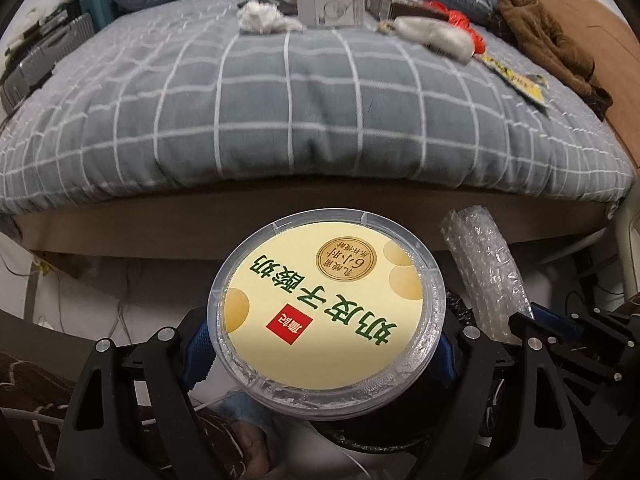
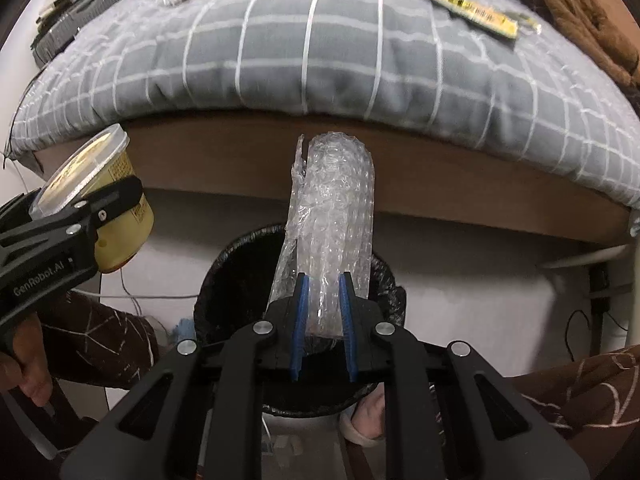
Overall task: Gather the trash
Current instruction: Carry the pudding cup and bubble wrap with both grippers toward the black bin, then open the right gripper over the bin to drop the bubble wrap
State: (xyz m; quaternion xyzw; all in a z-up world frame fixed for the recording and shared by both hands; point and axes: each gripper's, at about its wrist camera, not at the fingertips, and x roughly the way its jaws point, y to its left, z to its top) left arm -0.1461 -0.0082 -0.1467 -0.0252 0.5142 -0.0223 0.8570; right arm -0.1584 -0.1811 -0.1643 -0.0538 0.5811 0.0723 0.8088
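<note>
The left gripper [image 1: 326,344] was clamped across a round yoghurt tub [image 1: 326,312], its blue-padded fingers [image 1: 198,356] pressing on opposite sides of the tub wall. The jaws stood wide to span the tub. The tub's clear lid with its pale yellow label faced the left wrist camera. In the right wrist view the same tub [image 2: 120,216] appeared to the left of the right gripper, tilted, with the black finger of the left gripper lying across its side.

The right gripper [image 2: 323,320] was closed on a roll of bubble wrap [image 2: 332,216]. Its two blue pads [image 2: 300,320] stood close together, with the lower end of the roll pinched between them. The roll extended forward beyond the fingertips.

Directly below the right gripper sat a bin [image 2: 224,280] lined with a black bag, its mouth open beneath the roll. The tub was held to the left of the bin opening.

Ahead of both grippers lay a bed with a grey checked quilt [image 1: 288,112]. On its far side, well apart from both tools, rested crumpled white tissue [image 1: 264,18], a grey box [image 1: 330,0], a red item [image 1: 460,20], a yellow wrapper [image 1: 516,78] and a brown garment [image 1: 548,36].

A hand [image 2: 24,372] gripped the left tool's handle.
</note>
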